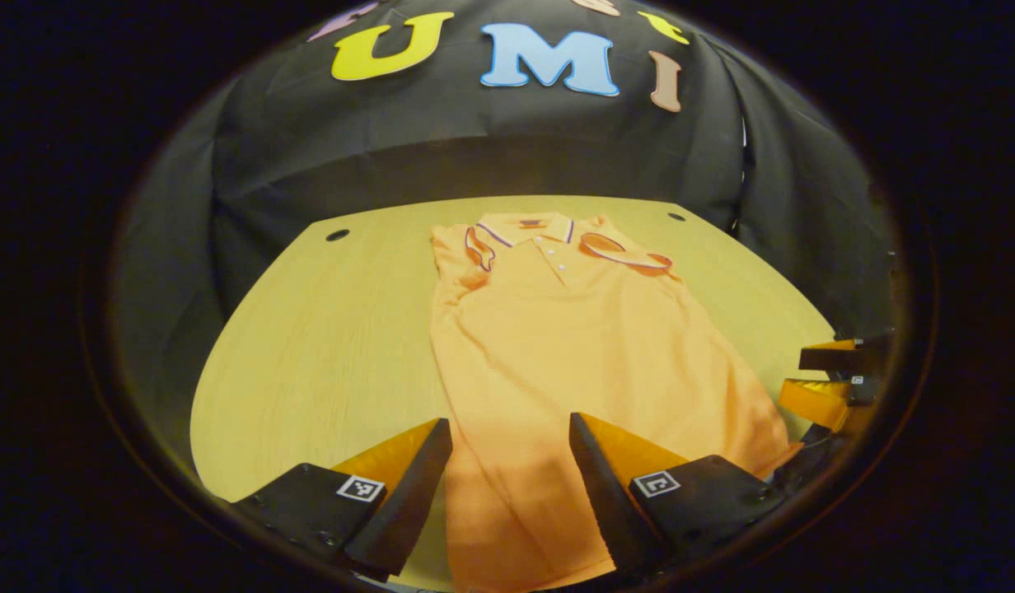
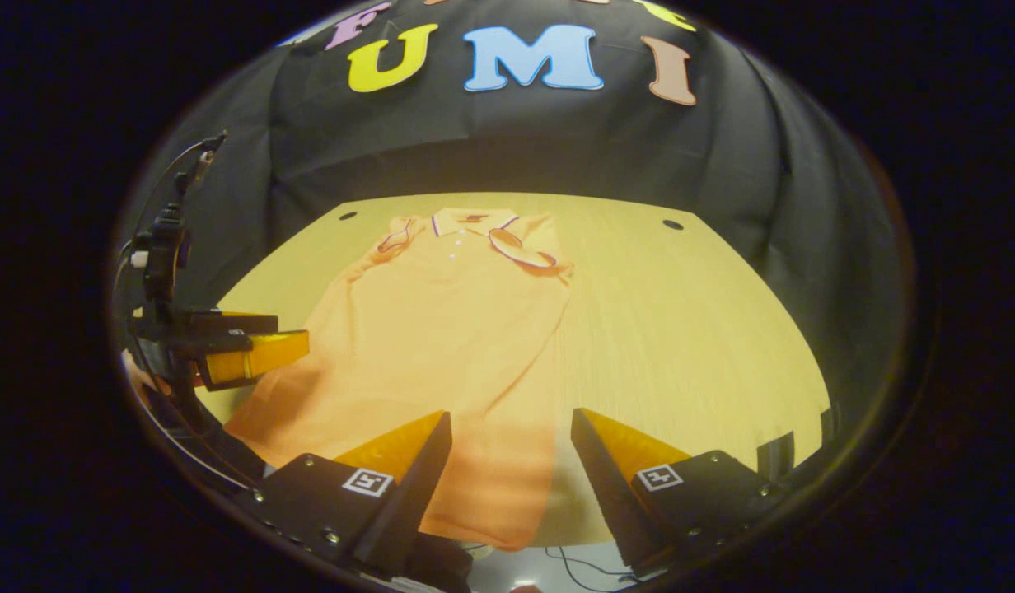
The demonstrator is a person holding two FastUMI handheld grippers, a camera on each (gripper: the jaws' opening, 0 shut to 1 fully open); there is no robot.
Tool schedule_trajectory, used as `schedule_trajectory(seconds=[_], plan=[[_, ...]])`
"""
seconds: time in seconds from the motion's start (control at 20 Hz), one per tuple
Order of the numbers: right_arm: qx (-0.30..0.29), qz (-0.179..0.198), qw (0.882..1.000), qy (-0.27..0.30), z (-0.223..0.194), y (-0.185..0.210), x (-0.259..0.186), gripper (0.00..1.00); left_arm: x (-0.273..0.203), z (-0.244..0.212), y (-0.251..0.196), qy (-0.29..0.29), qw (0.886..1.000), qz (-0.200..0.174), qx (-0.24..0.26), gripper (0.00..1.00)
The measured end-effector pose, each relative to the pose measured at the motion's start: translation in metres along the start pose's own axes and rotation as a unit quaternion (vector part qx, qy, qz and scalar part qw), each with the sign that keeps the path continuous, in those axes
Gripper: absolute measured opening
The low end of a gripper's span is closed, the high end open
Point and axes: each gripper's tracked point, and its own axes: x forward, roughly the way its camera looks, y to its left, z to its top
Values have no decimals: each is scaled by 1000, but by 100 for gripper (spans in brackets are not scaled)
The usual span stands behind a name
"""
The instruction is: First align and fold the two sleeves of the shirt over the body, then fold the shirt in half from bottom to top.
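An orange polo shirt (image 1: 573, 346) lies flat on the wooden table (image 1: 326, 329), collar at the far end, both sleeves folded in over the body. In the left gripper view my left gripper (image 1: 512, 432) hangs open above the shirt's lower left part, nothing between its fingers. The right gripper (image 1: 829, 379) shows at the far right of that view, beside the hem. In the right gripper view the shirt (image 2: 425, 329) lies left of centre, and my right gripper (image 2: 512, 428) is open over its lower right corner. The left gripper (image 2: 236, 350) shows at the left edge there.
The table (image 2: 689, 329) has bare wood on either side of the shirt and small dark holes (image 1: 337, 235) near its far corners. Black cloth walls the booth behind it. Cables (image 2: 573, 564) hang below the near table edge.
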Motion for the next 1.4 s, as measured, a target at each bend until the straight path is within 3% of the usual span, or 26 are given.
schedule_trajectory(seconds=[0.6,0.95,1.2,1.25,1.3,1.4], plan=[[10,-14,999,45,-58,2,-14,92,-66,-85,-8,24,999,-18,14,94],[10,-16,998,60,-74,8,-14,92,-66,-107,-12,15,1000,-13,11,95],[10,-17,998,64,-79,11,-15,92,-62,-112,-16,3,1000,11,25,94],[17,-15,998,65,-80,11,-16,87,-62,-112,-20,0,1000,7,23,94],[19,-16,998,63,-78,9,-16,87,-62,-113,-22,-2,1000,10,22,86],[23,-12,998,64,-79,8,-17,72,-61,-113,-30,-4,1000,7,24,70]])
